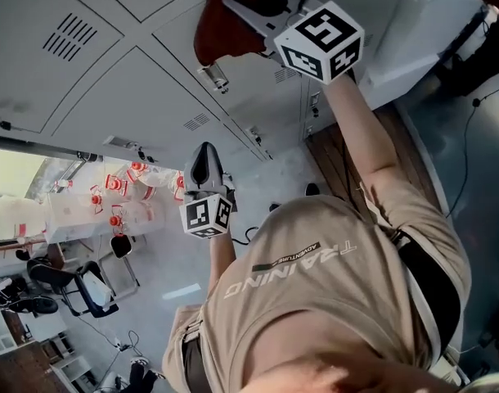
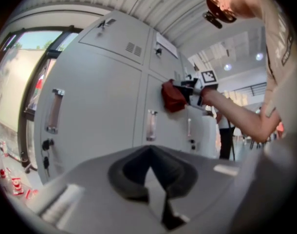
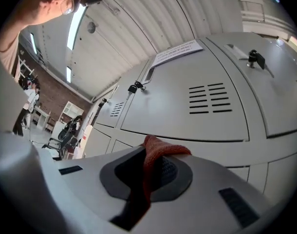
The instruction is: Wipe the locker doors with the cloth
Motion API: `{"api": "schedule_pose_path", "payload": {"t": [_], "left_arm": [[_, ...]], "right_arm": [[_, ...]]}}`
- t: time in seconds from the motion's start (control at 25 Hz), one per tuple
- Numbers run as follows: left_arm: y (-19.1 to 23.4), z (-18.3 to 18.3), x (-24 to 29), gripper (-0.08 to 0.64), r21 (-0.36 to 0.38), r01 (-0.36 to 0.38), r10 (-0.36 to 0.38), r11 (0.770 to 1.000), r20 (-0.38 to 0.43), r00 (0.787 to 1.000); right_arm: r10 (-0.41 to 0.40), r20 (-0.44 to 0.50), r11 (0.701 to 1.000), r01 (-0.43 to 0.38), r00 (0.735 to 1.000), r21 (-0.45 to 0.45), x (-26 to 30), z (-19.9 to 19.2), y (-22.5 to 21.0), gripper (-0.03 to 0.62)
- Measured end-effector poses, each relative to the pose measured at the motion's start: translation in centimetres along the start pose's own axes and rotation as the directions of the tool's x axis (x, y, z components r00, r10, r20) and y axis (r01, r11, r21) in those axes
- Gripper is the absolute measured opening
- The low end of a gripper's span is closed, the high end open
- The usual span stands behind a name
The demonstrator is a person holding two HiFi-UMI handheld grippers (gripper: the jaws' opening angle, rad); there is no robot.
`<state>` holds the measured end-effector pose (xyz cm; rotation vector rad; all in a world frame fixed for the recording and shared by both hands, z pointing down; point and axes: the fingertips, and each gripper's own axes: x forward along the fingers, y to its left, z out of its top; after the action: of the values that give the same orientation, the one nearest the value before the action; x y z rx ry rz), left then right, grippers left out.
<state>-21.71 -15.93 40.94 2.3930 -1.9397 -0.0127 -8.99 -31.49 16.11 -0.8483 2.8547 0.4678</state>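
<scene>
A dark red cloth (image 1: 219,24) is pressed against a grey locker door (image 1: 172,80), with my right gripper (image 1: 248,11) shut on it at arm's length. In the right gripper view the cloth (image 3: 156,154) sticks out of the closed jaws in front of a vented locker door (image 3: 187,106). My left gripper (image 1: 204,164) hangs lower, away from the lockers, shut and with nothing in it. The left gripper view shows its jaws (image 2: 149,152) closed, and further off the cloth (image 2: 173,96) on the door under the right gripper (image 2: 193,89).
Metal handles (image 2: 54,111) and key locks (image 2: 47,144) stand out from the locker doors. A paper notice (image 3: 176,52) is stuck on one door. A table with red-capped bottles (image 1: 110,195) and black chairs (image 1: 90,289) stand to the left.
</scene>
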Motion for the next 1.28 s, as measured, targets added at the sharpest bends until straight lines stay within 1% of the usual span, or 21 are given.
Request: {"api": "schedule_pose_path", "payload": {"t": [0.12, 0.28, 0.44, 0.56, 0.84, 0.92, 1.04, 1.16, 1.28], "left_arm": [[0.7, -0.2, -0.7, 0.005, -0.004, -0.025, 0.025, 1.0, -0.008, 1.0], [0.7, -0.2, -1.2, 0.005, -0.001, -0.029, 0.029, 1.0, -0.012, 1.0], [0.1, -0.4, -0.9, 0.005, 0.005, -0.005, 0.005, 1.0, -0.021, 1.0], [-0.8, -0.5, -0.4, 0.005, 0.008, 0.028, -0.028, 1.0, -0.028, 0.999], [-2.1, 0.5, 0.8, 0.005, 0.037, 0.086, -0.085, 0.996, -0.019, 0.996], [-2.1, 0.5, 0.9, 0.005, 0.04, 0.092, -0.091, 0.995, -0.024, 0.996], [-2.2, -0.1, 0.9, 0.005, 0.034, 0.098, -0.096, 0.995, -0.045, 0.994], [-2.7, -0.7, 1.0, 0.005, 0.029, 0.104, -0.102, 0.994, -0.057, 0.993], [-2.9, -0.9, 1.2, 0.005, 0.034, 0.109, -0.107, 0.993, -0.063, 0.992]], "right_arm": [[0.011, 0.011, 0.999, -0.012, 1.0, 0.053, -0.2, -1.1, -0.1, 0.029], [0.016, -0.012, 0.996, -0.015, 1.0, 0.093, -0.9, -3.6, 0.2, 0.029], [0.048, -0.007, 0.986, -0.047, 0.999, 0.159, -1.6, -7.0, 0.8, 0.029], [0.079, 0.008, 0.986, -0.079, 0.997, 0.146, -2.1, -9.4, 1.5, 0.029], [0.132, -0.069, 0.988, -0.126, 0.989, 0.087, -3.1, -16.3, 4.4, 0.029], [0.158, -0.081, 0.982, -0.148, 0.984, 0.119, -3.4, -18.7, 5.1, 0.029], [0.19, -0.104, 0.967, -0.168, 0.976, 0.192, -4.0, -22.6, 6.2, 0.029], [0.205, -0.168, 0.951, -0.155, 0.964, 0.267, -4.9, -26.8, 7.1, 0.029], [0.21, -0.268, 0.954, -0.137, 0.94, 0.266, -5.7, -30.6, 8.0, 0.029]]}}
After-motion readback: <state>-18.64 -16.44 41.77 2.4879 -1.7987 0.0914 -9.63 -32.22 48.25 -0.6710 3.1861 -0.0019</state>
